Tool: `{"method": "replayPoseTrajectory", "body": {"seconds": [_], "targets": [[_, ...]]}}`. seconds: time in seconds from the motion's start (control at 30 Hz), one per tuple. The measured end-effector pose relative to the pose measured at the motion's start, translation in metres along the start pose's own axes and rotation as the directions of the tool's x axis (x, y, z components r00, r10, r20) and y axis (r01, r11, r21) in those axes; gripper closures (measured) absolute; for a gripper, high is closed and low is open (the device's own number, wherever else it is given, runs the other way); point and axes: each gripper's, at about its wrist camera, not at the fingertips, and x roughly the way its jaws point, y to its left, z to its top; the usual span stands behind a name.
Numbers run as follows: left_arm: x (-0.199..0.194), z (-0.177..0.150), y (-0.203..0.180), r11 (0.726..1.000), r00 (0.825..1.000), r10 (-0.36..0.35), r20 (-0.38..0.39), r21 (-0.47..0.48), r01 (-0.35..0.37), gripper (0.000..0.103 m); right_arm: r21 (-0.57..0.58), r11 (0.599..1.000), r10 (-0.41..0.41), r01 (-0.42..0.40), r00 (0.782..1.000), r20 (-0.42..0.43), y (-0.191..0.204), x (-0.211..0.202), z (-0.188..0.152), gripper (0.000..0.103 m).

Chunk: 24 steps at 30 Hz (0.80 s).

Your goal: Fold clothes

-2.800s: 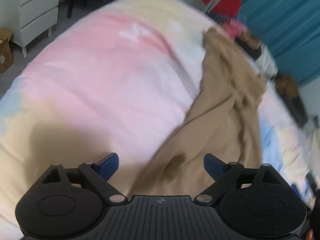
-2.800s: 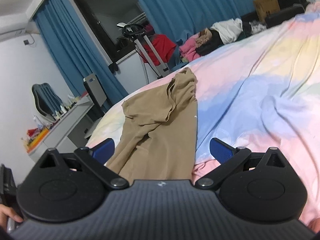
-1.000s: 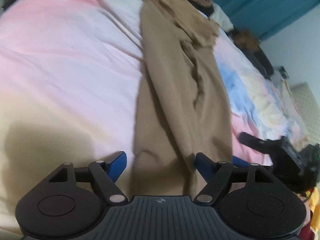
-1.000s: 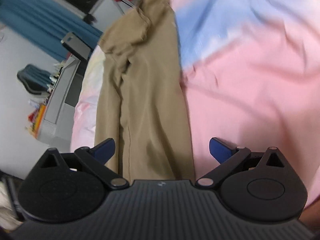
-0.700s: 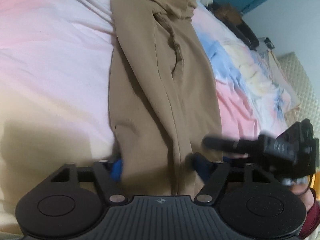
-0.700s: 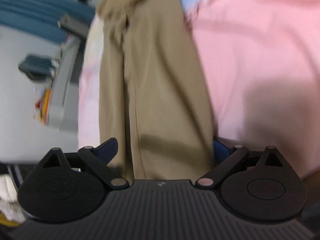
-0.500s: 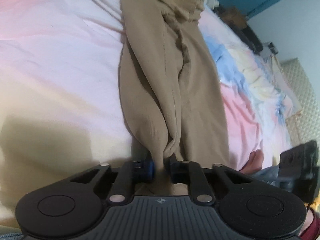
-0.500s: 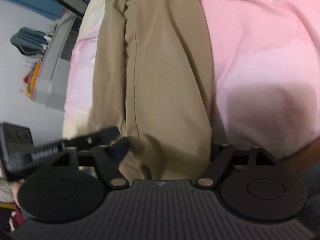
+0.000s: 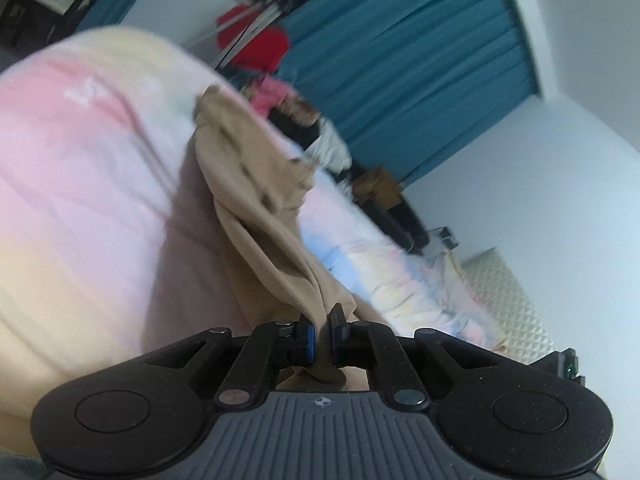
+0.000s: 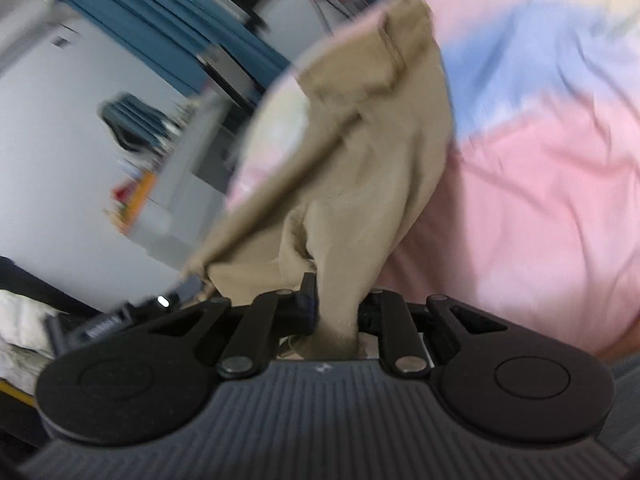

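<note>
A pair of tan trousers [image 9: 256,208] stretches away from me across a pastel bedspread [image 9: 80,184]. My left gripper [image 9: 322,334] is shut on a bunched corner of the near hem, and the cloth rises off the bed towards it. The right wrist view shows the same tan trousers [image 10: 372,152] lifted, with my right gripper [image 10: 338,304] shut on the other near corner. Their far waistband still rests on the pastel bedspread [image 10: 540,184]. Both views are motion-blurred.
Blue curtains [image 9: 420,60] hang behind the bed. A heap of red, pink and white clothes [image 9: 288,96] lies past the far edge. A grey desk with clutter [image 10: 160,200] stands left of the bed. The other gripper's black body [image 10: 104,324] shows at lower left.
Both grippers went from open over the near hem to shut on it. They have since lifted, raising the near end of the trousers off the bed.
</note>
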Motion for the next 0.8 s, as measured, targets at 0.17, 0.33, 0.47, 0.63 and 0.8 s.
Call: {"method": "replayPoseTrajectory", "body": {"seconds": [0.17, 0.33, 0.47, 0.63, 0.8], "targets": [[-0.028, -0.007, -0.038, 0.999, 1.000, -0.007, 0.021, 0.045, 0.006, 0.096, -0.046, 0.996, 0.072, -0.070, 0.996, 0.046, 0.009, -0.032, 0.001, 0.088], [-0.064, -0.027, -0.081, 0.994, 0.999, 0.017, 0.035, 0.106, -0.021, 0.096, -0.064, 0.990, 0.132, -0.128, 0.988, 0.075, 0.012, -0.062, -0.006, 0.088], [-0.076, -0.037, -0.107, 0.985, 0.997, 0.034, 0.067, 0.168, -0.045, 0.096, -0.046, 0.987, 0.155, -0.151, 0.983, 0.098, 0.006, -0.082, -0.014, 0.088], [-0.064, -0.022, -0.123, 0.975, 0.993, 0.063, 0.102, 0.208, -0.084, 0.096, -0.050, 0.992, 0.125, -0.118, 0.979, 0.162, 0.007, -0.071, 0.010, 0.088], [-0.014, 0.021, -0.110, 0.954, 0.980, 0.134, 0.144, 0.248, -0.167, 0.095, -0.108, 0.994, 0.047, -0.025, 0.977, 0.210, 0.020, -0.029, 0.046, 0.088]]}}
